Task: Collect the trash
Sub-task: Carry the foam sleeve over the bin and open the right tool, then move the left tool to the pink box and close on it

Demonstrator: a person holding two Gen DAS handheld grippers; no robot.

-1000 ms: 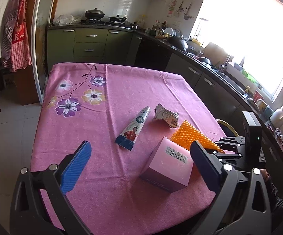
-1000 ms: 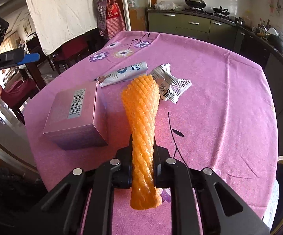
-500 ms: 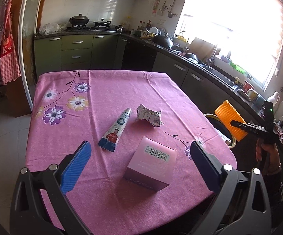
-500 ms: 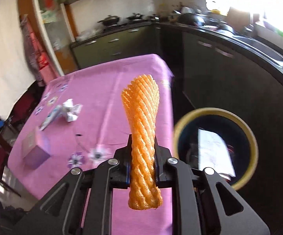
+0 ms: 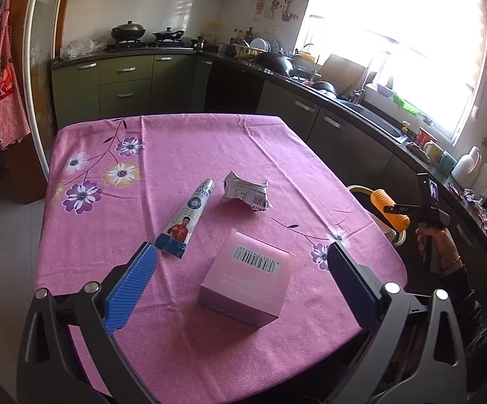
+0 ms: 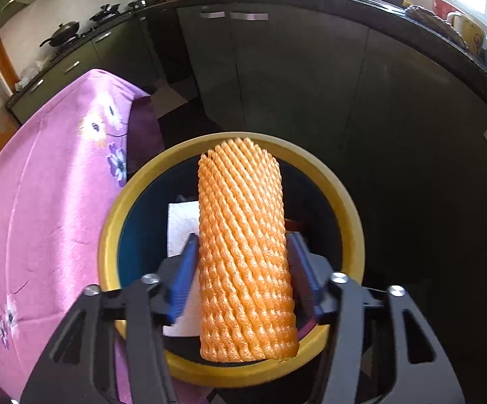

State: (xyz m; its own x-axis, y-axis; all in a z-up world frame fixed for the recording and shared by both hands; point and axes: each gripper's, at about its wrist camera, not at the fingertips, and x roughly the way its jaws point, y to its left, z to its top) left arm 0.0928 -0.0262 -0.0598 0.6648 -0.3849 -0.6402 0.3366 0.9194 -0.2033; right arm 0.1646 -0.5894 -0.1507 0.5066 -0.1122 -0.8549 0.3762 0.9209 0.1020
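Note:
My right gripper [image 6: 243,262] is over a yellow-rimmed bin [image 6: 351,208] beside the table. Its jaws have spread, and the orange foam net [image 6: 243,256] sits loosely between them, full width, above the bin's opening. The net [image 5: 389,209] and bin rim [image 5: 357,188] also show in the left wrist view. My left gripper [image 5: 241,269] is open and empty, low over the table's near edge, with a pink box [image 5: 248,284] between its fingers' line. A toothpaste tube [image 5: 186,219] and a crumpled paper packet [image 5: 245,193] lie beyond the box.
The table has a pink flowered cloth [image 5: 193,141]. White paper [image 6: 182,222] lies inside the bin. Dark kitchen cabinets [image 6: 310,77] stand right behind the bin. A counter with sink and dishes [image 5: 371,114] runs along the right.
My right gripper has carried the net from over the table to above the bin and its jaws have opened from a tight pinch. The left gripper has drawn back a little.

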